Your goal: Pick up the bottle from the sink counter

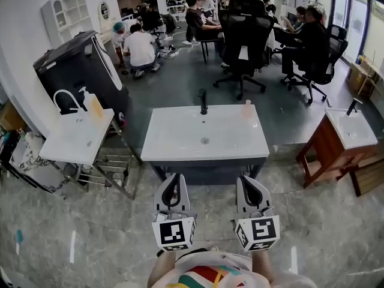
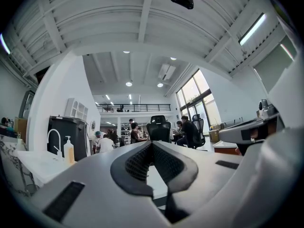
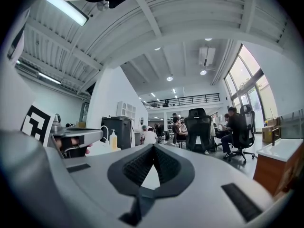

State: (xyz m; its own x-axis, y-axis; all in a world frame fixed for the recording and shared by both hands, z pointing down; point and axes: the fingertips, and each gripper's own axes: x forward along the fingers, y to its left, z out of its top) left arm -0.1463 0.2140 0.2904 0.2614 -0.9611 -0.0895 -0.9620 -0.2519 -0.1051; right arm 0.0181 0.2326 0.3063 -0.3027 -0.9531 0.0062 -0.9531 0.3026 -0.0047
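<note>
1. Bottle (image 1: pixel 246 108): small, pale pinkish, see-through. It stands on the white sink counter (image 1: pixel 180 138) at the back right corner, to the right of the black tap (image 1: pixel 203 101) and well apart from the drain (image 1: pixel 205 140).
2. Orientation: it stands upright with its long axis vertical, base on the counter and top up. It is too small and faint in the head view to make out a cap or spout. Neither gripper view shows it clearly.
3. Left gripper (image 1: pixel 174 176): held level on the near side of the counter, aimed across it. Jaws are pressed together with nothing between them.
4. Right gripper (image 1: pixel 247 177): beside the left one, also level. Jaws are closed tight and empty. It lines up roughly with the bottle's side of the counter.
5. Progress: nothing is done yet. The bottle is untouched, and both grippers sit short of the counter's front edge, well apart from it.
6. What is left, by my reading: reach over the basin to the far right corner, spread one pair of jaws, close on the body, and lift. The right gripper looks the closer candidate.
7. Surroundings: a second sink at the left carries a yellow soap dispenser (image 1: pixel 93 104). It is another bottle-like thing, but the grippers face the middle counter. Office chairs and seated people lie beyond.
</note>
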